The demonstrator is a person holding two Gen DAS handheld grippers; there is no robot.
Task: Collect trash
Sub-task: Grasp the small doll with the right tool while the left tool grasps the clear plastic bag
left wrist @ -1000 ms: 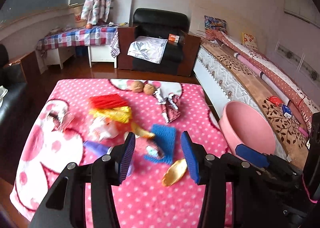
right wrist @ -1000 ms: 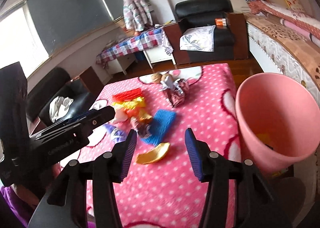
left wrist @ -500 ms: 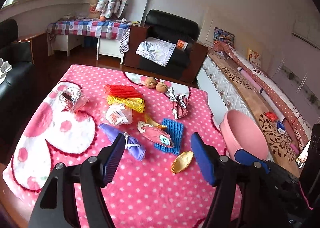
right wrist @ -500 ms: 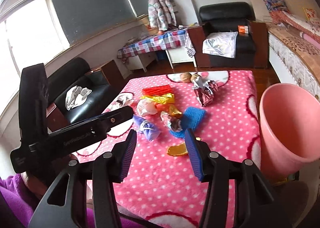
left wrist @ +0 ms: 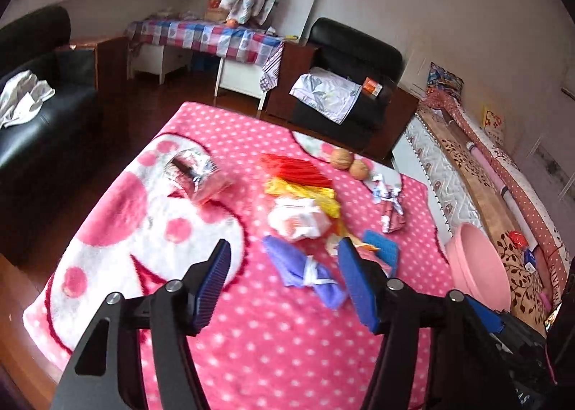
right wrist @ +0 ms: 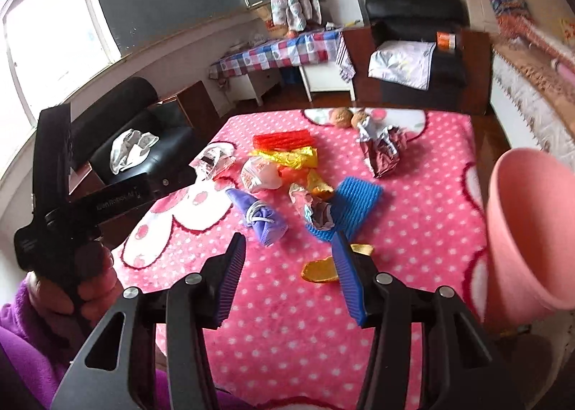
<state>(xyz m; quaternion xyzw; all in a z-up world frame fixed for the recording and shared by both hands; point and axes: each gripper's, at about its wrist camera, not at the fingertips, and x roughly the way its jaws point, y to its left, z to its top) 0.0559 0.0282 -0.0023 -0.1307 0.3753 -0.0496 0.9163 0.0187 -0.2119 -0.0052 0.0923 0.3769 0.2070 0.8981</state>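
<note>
Trash lies in a loose heap on the pink dotted blanket (left wrist: pixel 287 356): a purple wrapper (left wrist: pixel 305 271), a white bag (left wrist: pixel 298 217), yellow (left wrist: pixel 305 192) and red (left wrist: pixel 294 167) wrappers, a blue pad (left wrist: pixel 382 252) and a silver wrapper (left wrist: pixel 391 205). My left gripper (left wrist: pixel 284 248) hovers just short of the purple wrapper. Its jaws are closing from wide, with nothing gripped between them. My right gripper (right wrist: pixel 288 241) is open and empty above the blanket, with the purple wrapper (right wrist: pixel 262 216) ahead and a gold wrapper (right wrist: pixel 320 270) beside its right finger. The pink bin (right wrist: pixel 524 230) stands off the table's right edge.
A clear packet (left wrist: pixel 196 173) lies apart at the left, and two walnuts (left wrist: pixel 341 158) sit at the far edge. A hand in a purple sleeve (right wrist: pixel 72 288) holds the left tool. A black sofa (left wrist: pixel 36 115), an armchair (left wrist: pixel 352 86) and a bed (left wrist: pixel 485 173) surround the table.
The left gripper has swung left, from over the blue pad and gold wrapper to the purple wrapper, and its jaws have spread wider. The right gripper shifted slightly and kept its opening.
</note>
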